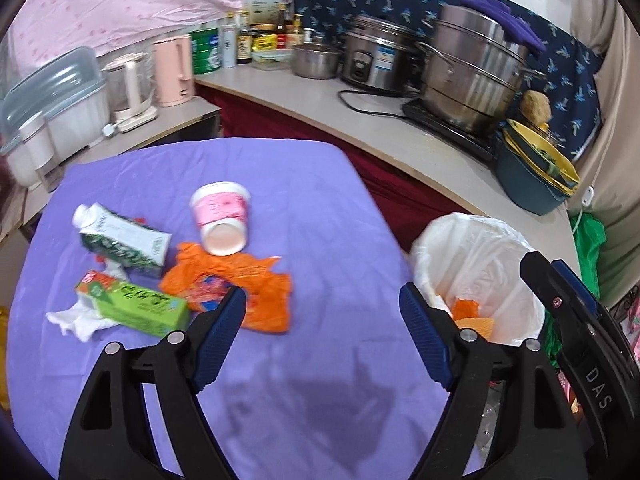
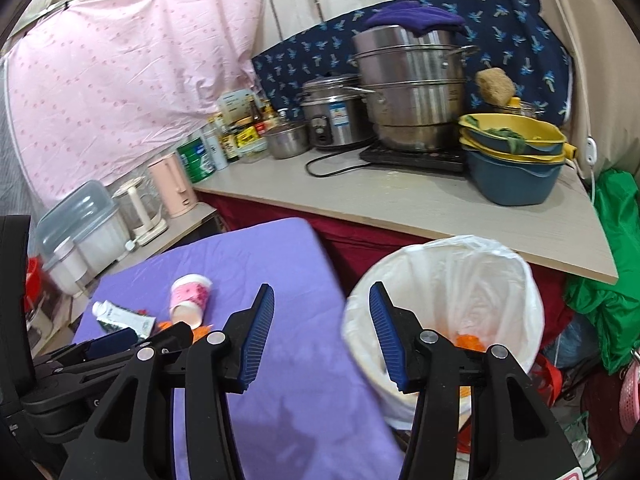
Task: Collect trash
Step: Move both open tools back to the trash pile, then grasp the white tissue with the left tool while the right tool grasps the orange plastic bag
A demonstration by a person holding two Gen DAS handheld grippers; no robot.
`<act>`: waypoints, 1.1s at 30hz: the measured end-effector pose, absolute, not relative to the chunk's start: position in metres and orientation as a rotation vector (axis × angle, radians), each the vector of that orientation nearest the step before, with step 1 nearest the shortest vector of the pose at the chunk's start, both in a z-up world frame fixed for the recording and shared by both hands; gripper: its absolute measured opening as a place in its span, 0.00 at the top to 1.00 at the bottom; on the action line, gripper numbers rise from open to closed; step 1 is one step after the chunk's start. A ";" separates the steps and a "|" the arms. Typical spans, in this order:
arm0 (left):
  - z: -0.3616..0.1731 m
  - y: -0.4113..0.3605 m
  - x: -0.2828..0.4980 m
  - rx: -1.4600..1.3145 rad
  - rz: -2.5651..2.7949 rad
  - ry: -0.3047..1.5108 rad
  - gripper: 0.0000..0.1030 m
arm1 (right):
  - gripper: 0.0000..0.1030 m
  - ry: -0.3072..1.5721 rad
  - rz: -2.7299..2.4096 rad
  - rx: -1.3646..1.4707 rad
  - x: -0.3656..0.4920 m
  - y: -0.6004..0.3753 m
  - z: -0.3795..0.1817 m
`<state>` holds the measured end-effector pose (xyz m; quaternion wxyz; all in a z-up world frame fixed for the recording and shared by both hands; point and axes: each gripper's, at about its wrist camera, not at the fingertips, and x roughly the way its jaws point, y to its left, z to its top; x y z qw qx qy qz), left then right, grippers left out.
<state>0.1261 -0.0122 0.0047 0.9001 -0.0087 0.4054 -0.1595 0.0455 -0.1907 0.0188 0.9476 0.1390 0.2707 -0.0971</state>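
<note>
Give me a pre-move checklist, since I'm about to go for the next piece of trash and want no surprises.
1. Left hand-held gripper empty, jaws apart: ok.
2. Right hand-held gripper empty, jaws apart: ok.
3. Bin lined, open and with room; orange scraps lie at its bottom: ok.
4. Trash left on the purple cloth: cup on its side, carton, green box, orange wrapper, white tissue: table not cleared, not ok.
5. Wrapper free to lift: the cup appears to rest on its edge, cannot tell.
6. Path from cloth to bin clear: ok.
</note>
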 end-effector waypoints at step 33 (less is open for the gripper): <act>-0.095 0.221 0.164 -0.252 0.069 1.017 0.13 | 0.49 0.808 -0.021 0.247 0.139 -0.071 -0.085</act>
